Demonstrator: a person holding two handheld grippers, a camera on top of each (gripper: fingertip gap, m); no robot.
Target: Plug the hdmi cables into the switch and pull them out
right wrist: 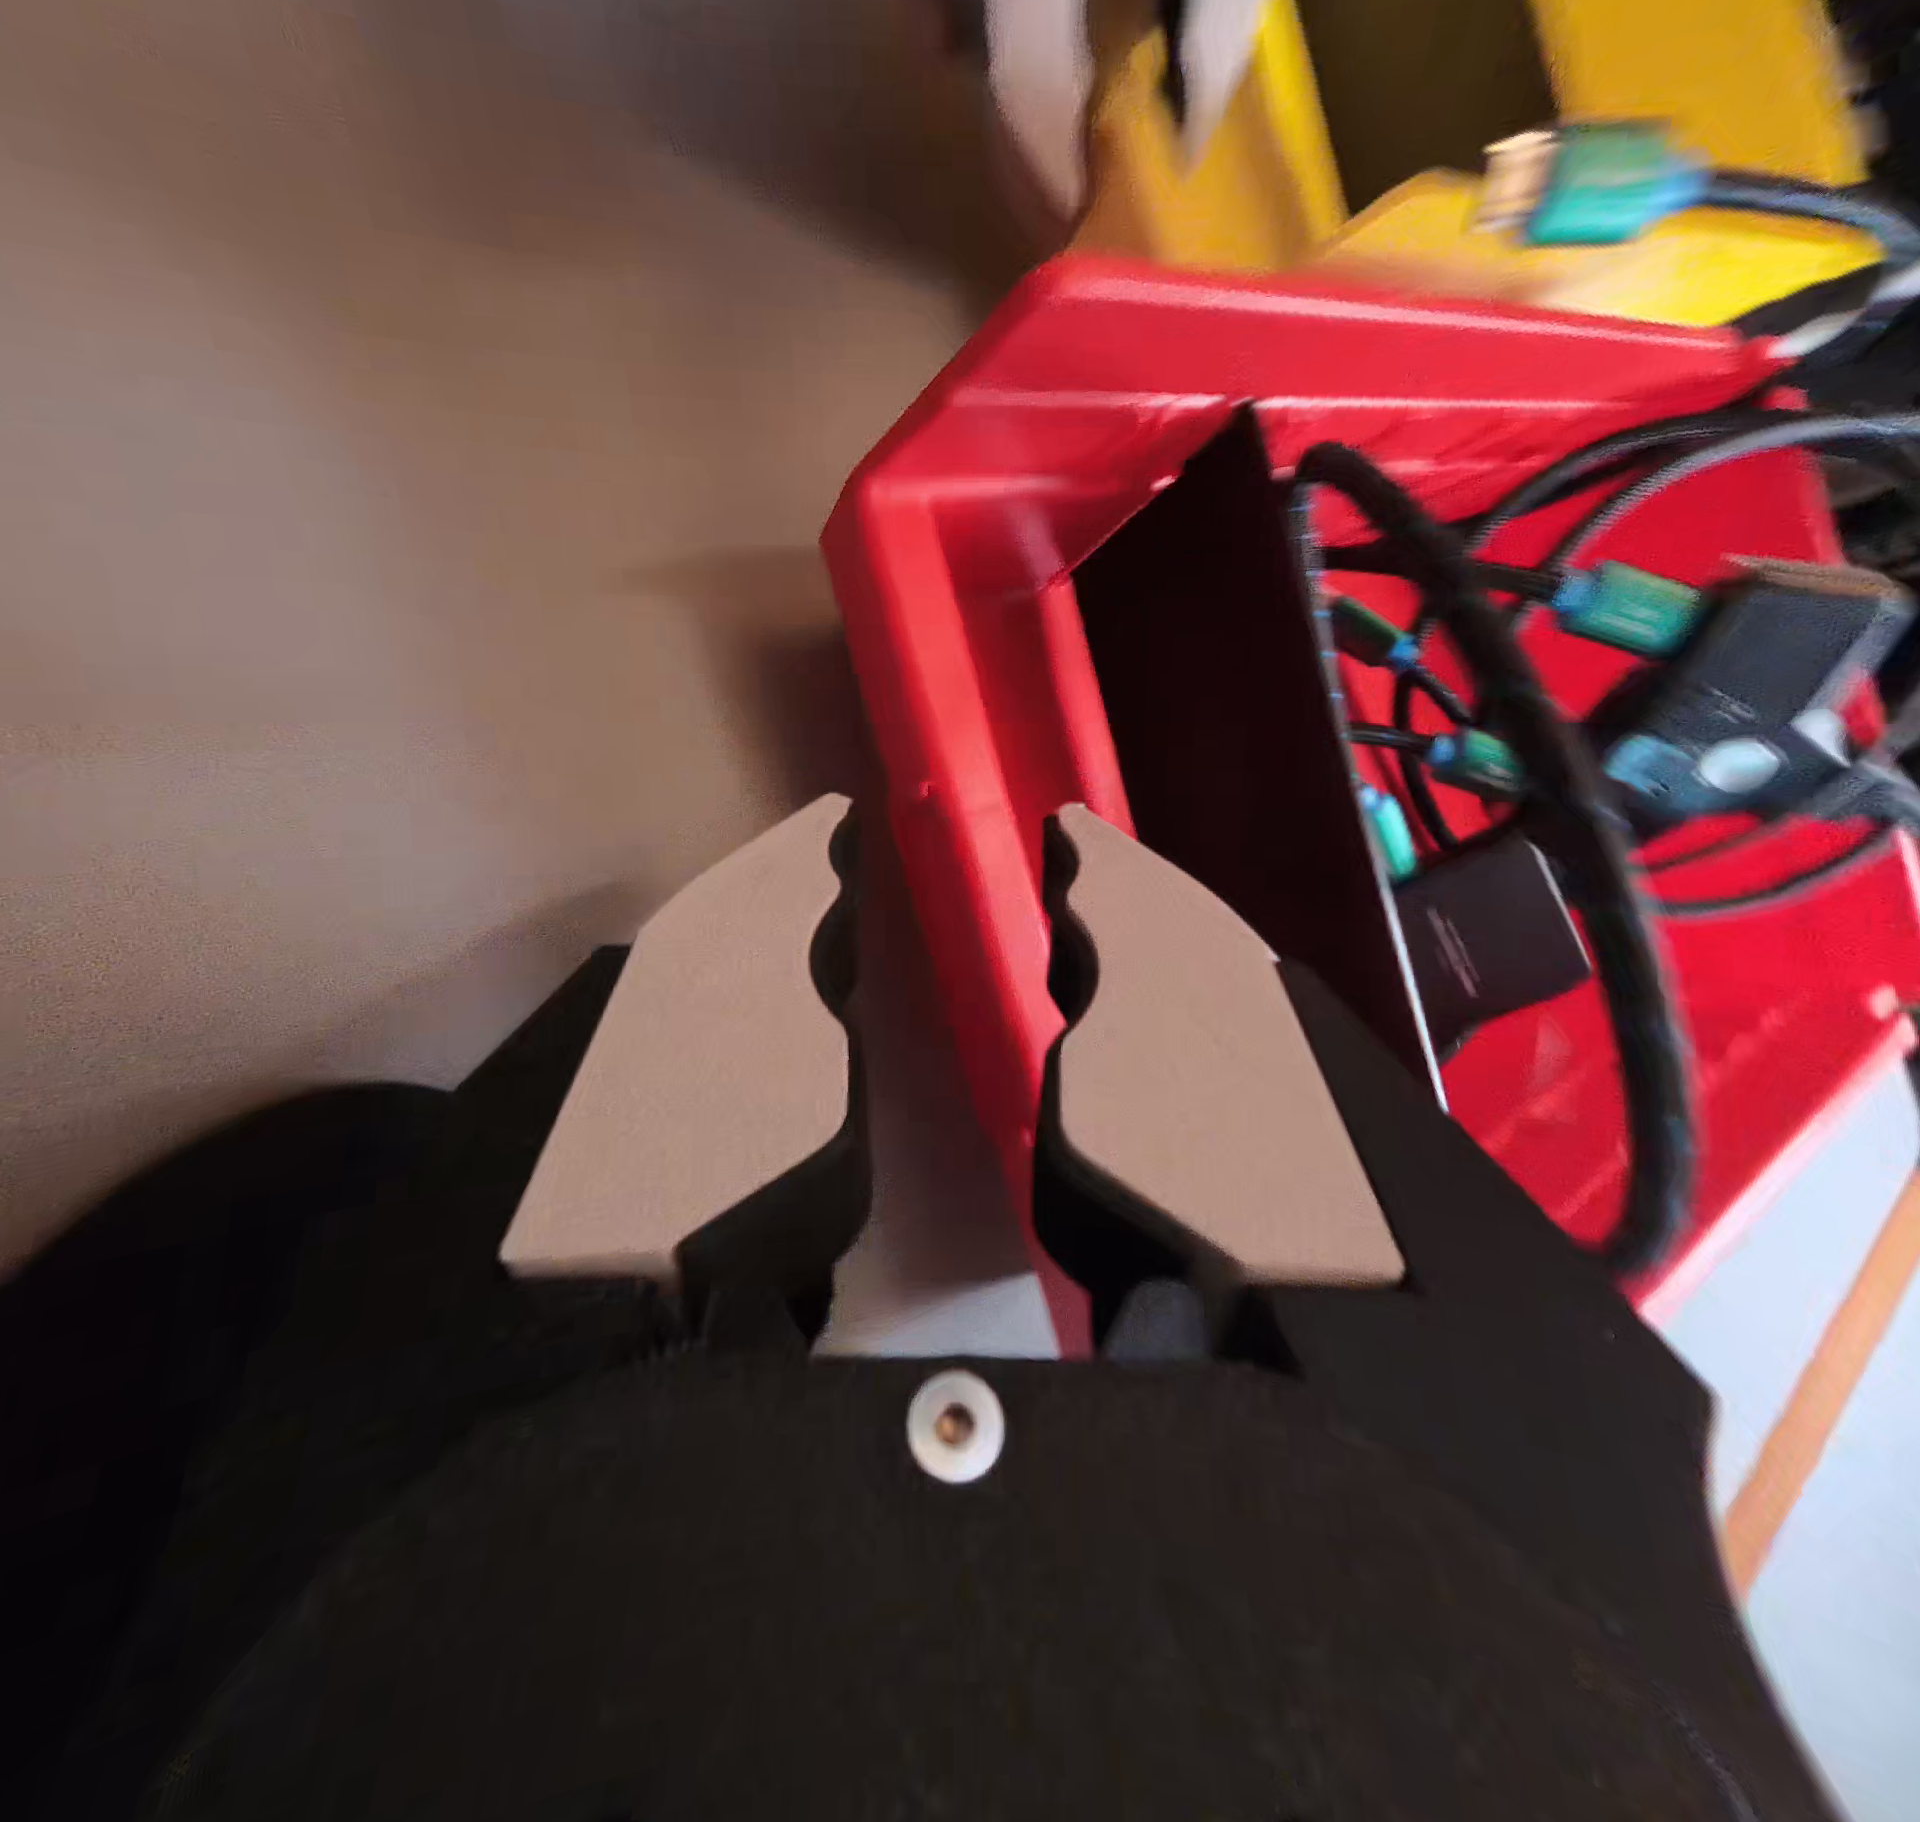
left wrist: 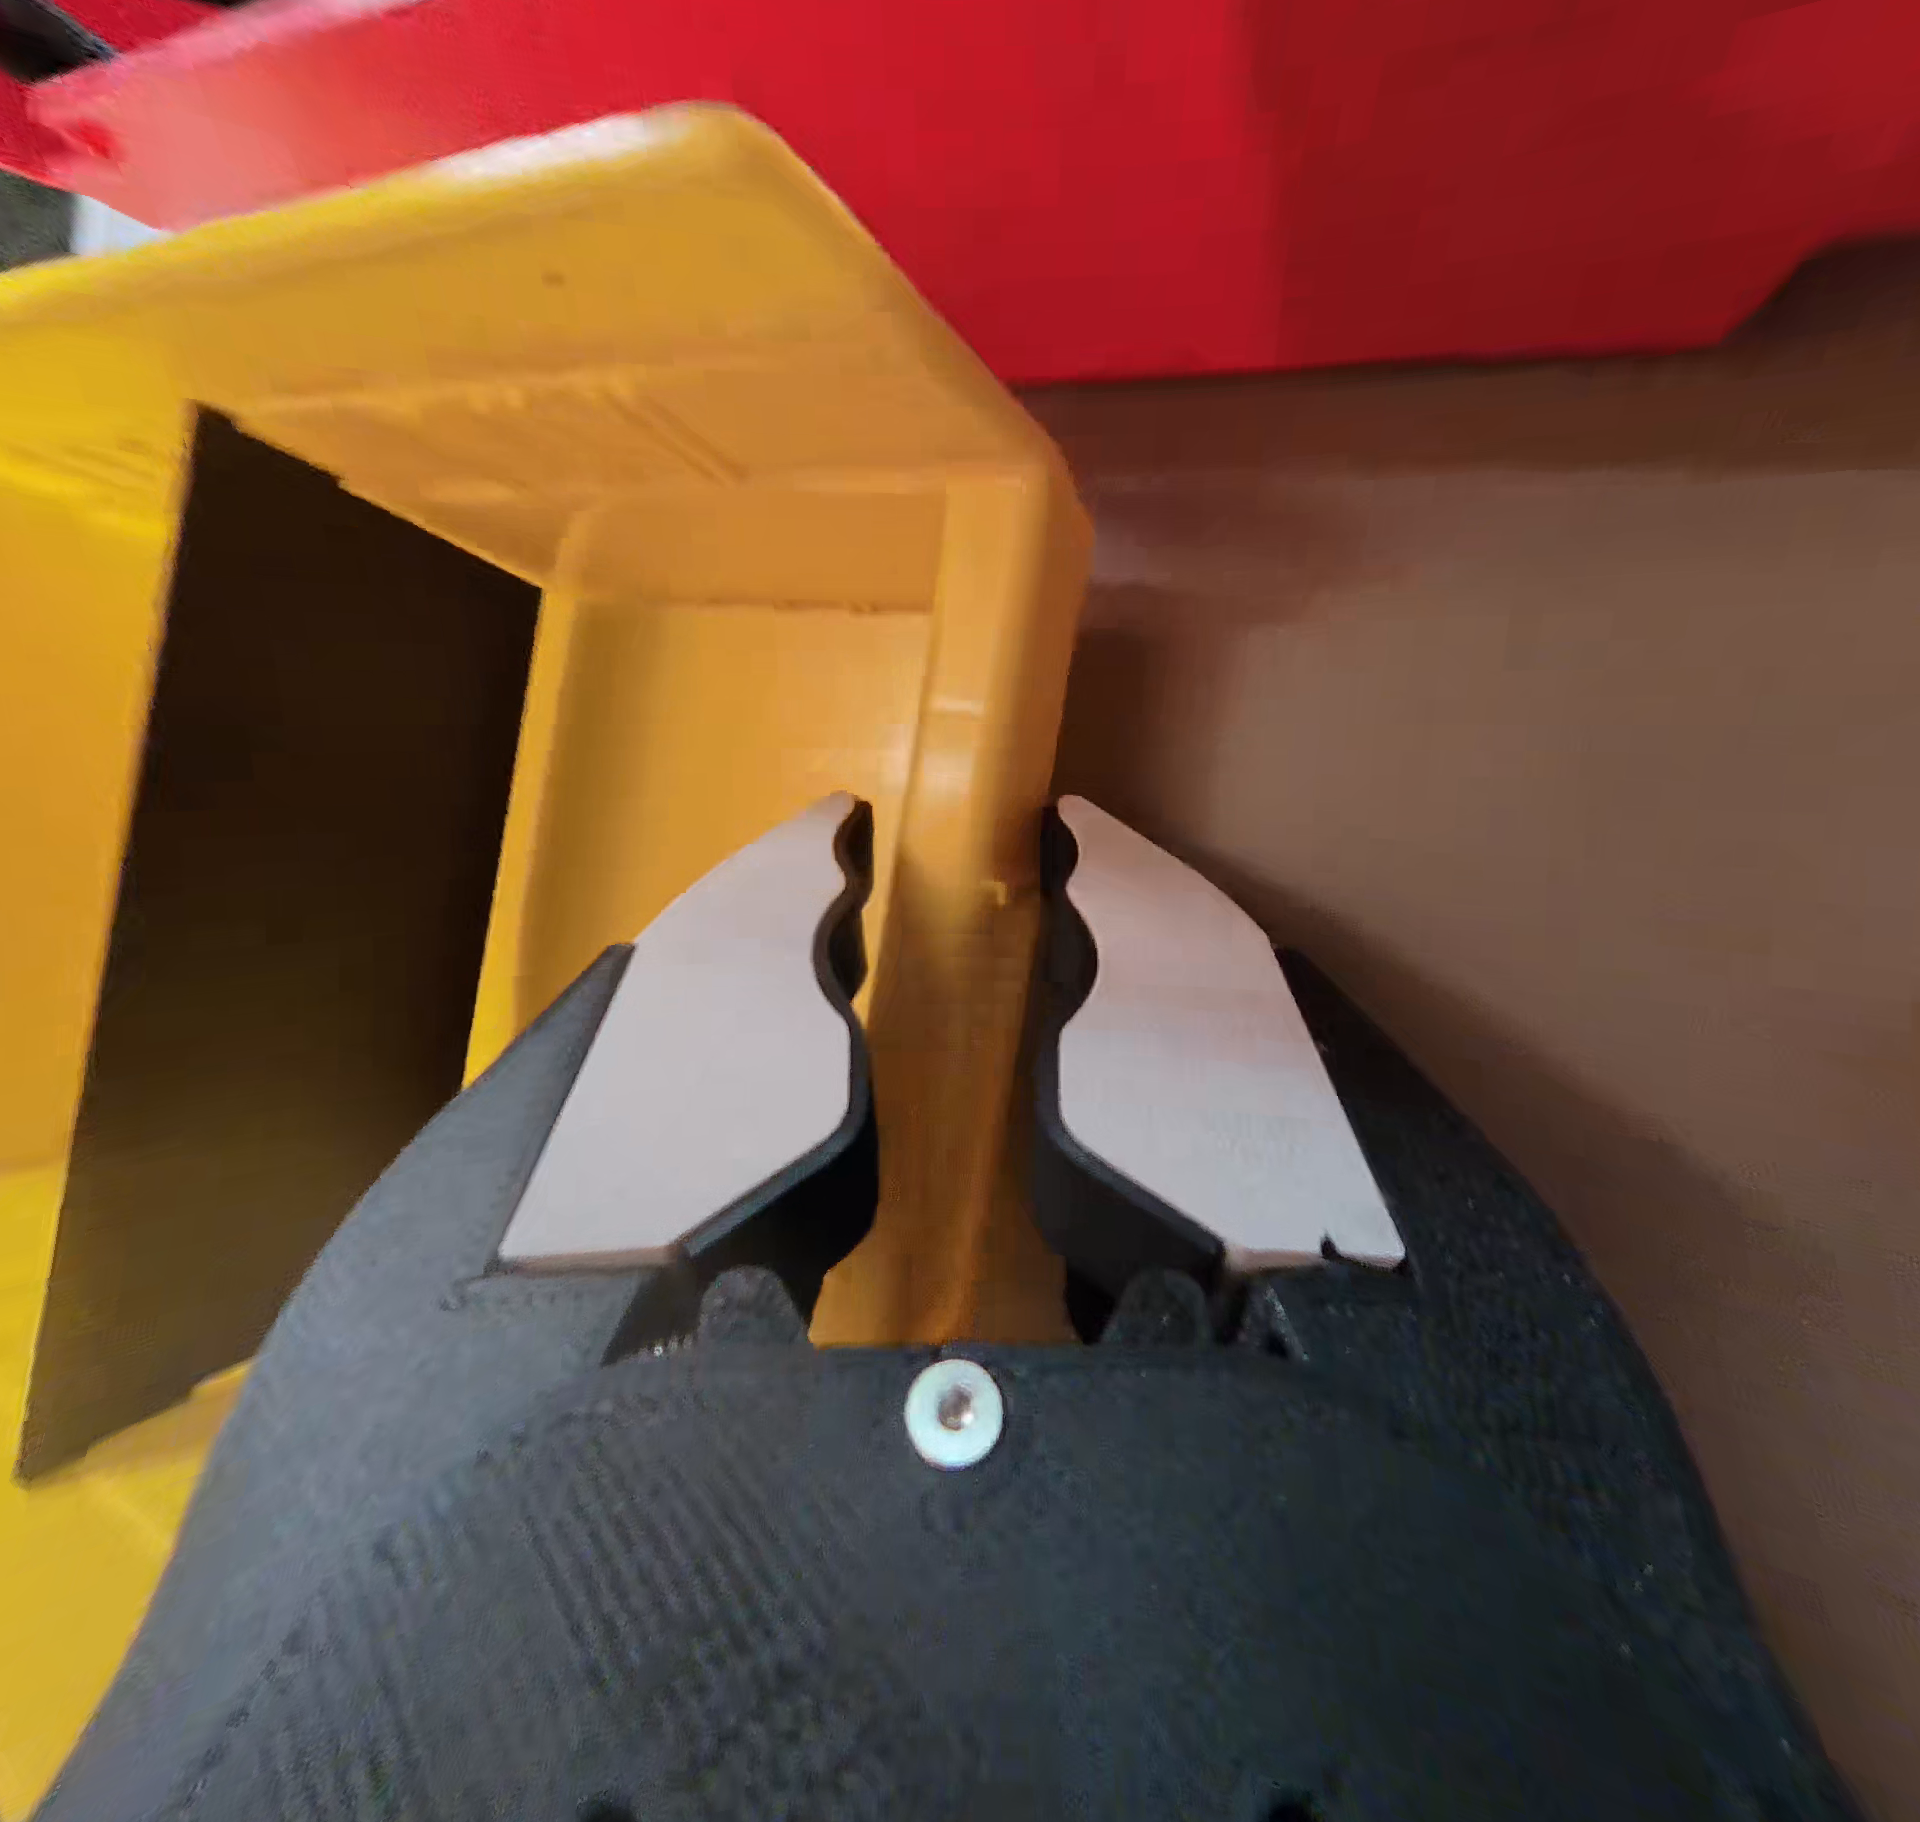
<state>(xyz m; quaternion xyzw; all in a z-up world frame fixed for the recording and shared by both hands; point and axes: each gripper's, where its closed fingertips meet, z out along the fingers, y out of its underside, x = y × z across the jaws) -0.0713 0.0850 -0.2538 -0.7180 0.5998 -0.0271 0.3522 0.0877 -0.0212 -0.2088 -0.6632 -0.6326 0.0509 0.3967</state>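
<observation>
The left gripper clamps the yellow plastic bin's wall; the right gripper clamps the red plastic bin holding black HDMI cables (count unclear) and one black switch.

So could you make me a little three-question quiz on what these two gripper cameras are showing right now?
1. True or false: the left gripper is closed on the wall of the yellow bin.
2. Which bin holds the dark cables with green plugs?
A. the red bin
B. a blue bin
C. a white bin
3. Fill in: the right gripper grips the red bin by its ____.

Key:
1. True: its fingers sit on either side of the yellow wall near a corner.
2. A. A dark box that may be the switch lies there too, though blur keeps that uncertain.
3. Wall, near the corner.
</observation>
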